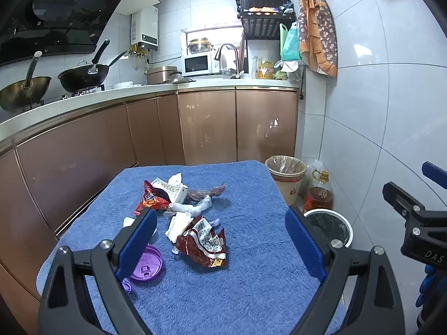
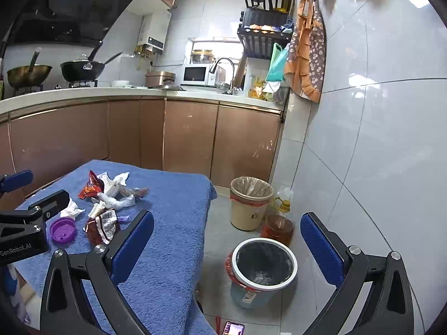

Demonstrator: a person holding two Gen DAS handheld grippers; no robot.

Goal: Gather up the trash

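Both tongs, left [image 1: 220, 237] and right [image 2: 227, 241], gape wide, empty.

Trash [image 1: 192, 217] on blue towel [image 1: 251, 279]

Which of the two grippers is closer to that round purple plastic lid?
Left. The left gripper hovers right above the round purple plastic lid; the right gripper hangs off the table's side, over the bins.

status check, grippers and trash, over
Left gripper open, empty, over the trash pile. Right gripper open, empty, above the blue bin. Nothing collected yet; path clear.
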